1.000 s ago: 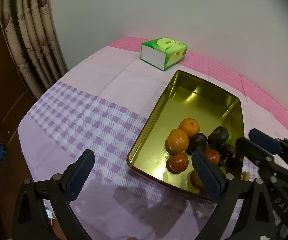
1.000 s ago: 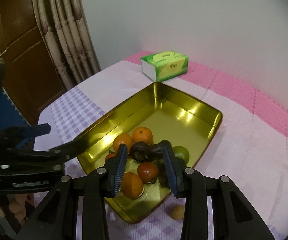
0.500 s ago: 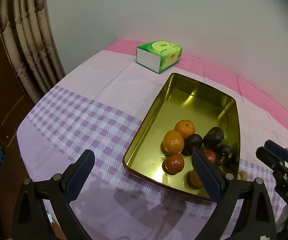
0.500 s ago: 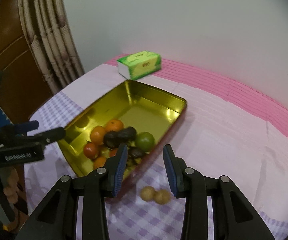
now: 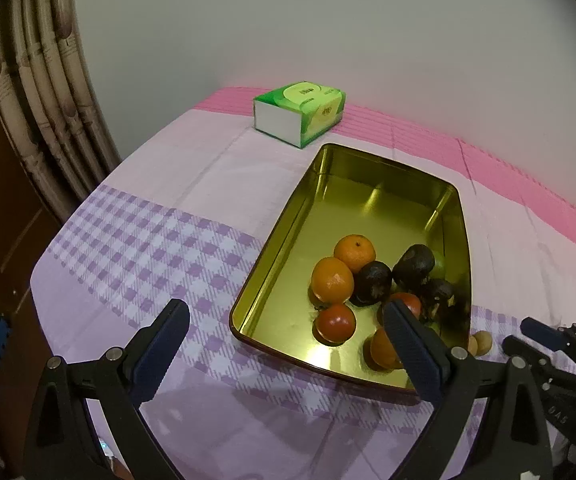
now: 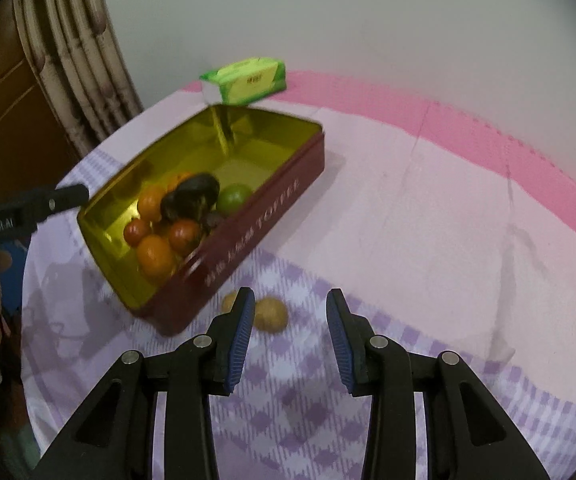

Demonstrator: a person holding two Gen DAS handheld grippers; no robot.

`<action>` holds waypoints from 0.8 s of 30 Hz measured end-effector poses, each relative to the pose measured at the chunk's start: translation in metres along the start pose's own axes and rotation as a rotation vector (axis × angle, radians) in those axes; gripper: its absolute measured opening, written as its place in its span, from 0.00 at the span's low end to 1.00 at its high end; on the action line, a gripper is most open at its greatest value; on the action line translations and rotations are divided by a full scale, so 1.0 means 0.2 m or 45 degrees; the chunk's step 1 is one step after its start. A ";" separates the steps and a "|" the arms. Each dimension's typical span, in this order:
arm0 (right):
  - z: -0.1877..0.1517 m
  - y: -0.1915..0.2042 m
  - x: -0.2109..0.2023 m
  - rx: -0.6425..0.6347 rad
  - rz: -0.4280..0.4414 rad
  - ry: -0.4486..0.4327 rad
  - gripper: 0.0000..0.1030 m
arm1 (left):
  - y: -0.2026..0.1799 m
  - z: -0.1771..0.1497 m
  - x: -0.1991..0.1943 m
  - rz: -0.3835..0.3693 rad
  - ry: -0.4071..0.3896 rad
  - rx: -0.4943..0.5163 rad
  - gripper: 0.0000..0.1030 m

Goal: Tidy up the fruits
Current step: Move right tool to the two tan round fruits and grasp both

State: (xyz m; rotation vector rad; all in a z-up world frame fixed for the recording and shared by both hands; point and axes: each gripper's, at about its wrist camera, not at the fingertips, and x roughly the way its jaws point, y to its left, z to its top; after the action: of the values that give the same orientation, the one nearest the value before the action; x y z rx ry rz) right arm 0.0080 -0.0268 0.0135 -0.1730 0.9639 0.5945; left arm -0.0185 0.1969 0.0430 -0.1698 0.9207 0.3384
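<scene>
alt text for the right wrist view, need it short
The open, empty right gripper hovers over a purple-checked tablecloth, just short of two small tan fruits lying beside a gold-lined red tin. The tin holds oranges, tomatoes, dark fruits and a green one; a green tissue box sits behind it and the left gripper shows at the left edge.

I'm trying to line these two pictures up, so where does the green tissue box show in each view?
Left wrist view: green tissue box sits upper centre, just beyond the gold tin's far end.
Right wrist view: green tissue box sits upper left of centre, blurred, behind the tin's far corner.
Shared landmark: the tin of fruit.
</scene>
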 end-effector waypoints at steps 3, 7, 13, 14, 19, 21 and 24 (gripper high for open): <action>-0.01 0.02 0.03 -0.009 0.016 0.019 0.37 | 0.00 0.00 0.00 -0.004 0.004 0.006 0.94; -0.02 0.05 0.07 -0.037 0.032 0.050 0.38 | 0.00 0.00 0.01 -0.002 0.012 0.002 0.94; -0.01 0.03 0.15 -0.070 0.058 0.101 0.39 | 0.00 -0.01 0.01 -0.003 0.013 0.006 0.94; -0.01 0.03 0.16 -0.087 0.076 0.110 0.39 | 0.00 -0.01 0.01 -0.003 0.013 0.006 0.94; 0.00 0.03 0.21 -0.173 0.112 0.140 0.47 | 0.00 -0.01 0.01 0.000 0.017 0.007 0.94; 0.01 0.05 0.22 -0.204 0.106 0.140 0.47 | -0.01 -0.01 0.01 -0.001 0.018 0.008 0.94; 0.03 0.08 0.25 -0.253 0.099 0.131 0.47 | 0.00 -0.01 0.01 0.001 0.020 0.010 0.94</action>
State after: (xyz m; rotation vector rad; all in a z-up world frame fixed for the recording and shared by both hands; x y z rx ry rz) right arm 0.0245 0.0079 -0.0218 -0.3470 1.0135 0.7590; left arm -0.0188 0.1959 0.0388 -0.1650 0.9376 0.3345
